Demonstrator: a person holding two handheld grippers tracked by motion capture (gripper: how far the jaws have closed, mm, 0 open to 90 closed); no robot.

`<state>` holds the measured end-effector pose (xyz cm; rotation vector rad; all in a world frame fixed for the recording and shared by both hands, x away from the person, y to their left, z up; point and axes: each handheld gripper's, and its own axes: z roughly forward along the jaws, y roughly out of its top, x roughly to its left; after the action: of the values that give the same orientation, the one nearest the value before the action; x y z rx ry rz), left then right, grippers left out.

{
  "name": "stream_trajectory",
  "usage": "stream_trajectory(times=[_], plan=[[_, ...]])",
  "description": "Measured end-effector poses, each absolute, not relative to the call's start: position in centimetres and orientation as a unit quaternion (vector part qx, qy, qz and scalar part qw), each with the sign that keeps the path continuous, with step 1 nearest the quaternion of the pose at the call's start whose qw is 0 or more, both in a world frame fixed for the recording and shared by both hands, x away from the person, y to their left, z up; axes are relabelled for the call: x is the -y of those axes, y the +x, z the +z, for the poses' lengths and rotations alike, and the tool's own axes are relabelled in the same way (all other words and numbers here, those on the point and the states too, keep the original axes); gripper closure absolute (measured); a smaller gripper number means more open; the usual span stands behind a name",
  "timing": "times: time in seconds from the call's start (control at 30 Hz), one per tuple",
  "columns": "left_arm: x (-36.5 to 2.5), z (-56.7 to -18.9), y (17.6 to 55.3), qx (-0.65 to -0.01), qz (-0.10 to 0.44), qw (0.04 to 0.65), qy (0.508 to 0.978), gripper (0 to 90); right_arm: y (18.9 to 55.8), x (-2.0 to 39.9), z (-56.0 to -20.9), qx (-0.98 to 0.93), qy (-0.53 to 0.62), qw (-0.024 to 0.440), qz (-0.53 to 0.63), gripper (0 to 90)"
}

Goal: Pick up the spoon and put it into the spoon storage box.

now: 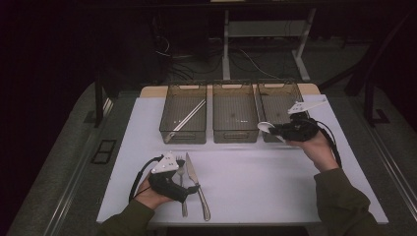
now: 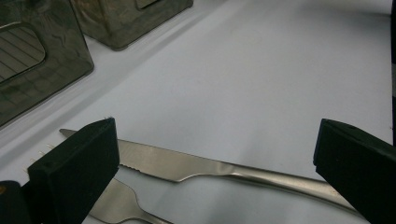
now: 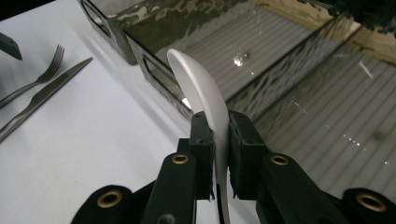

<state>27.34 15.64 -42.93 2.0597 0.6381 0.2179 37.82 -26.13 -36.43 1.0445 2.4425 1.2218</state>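
My right gripper is shut on the handle of a white spoon, held in the air over the front left corner of the right-hand bin, bowl pointing left. At the table's front left, a metal knife and a fork lie side by side. My left gripper sits low over them. Its jaws are open wide, with the knife lying on the table between them and the fork under the left one.
Three dark see-through bins stand in a row at the back: left bin, middle bin and the right one. A pair of pale sticks lies slantwise in the left bin. A white mat covers the table.
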Motion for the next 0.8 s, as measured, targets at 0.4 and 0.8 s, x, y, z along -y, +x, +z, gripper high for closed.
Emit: stream_trajectory(times=[0.4,0.8], plan=[[-15.6,-42.9,27.3,-0.258,0.088,0.469,0.840,0.0,40.7,23.0,-35.1,-0.832,0.347,0.115,0.416,80.9],[-15.6,-42.9,27.3,-0.257,0.087,0.472,0.839,0.0,43.1,19.7,-35.2,-0.834,0.346,0.120,0.412,80.8]])
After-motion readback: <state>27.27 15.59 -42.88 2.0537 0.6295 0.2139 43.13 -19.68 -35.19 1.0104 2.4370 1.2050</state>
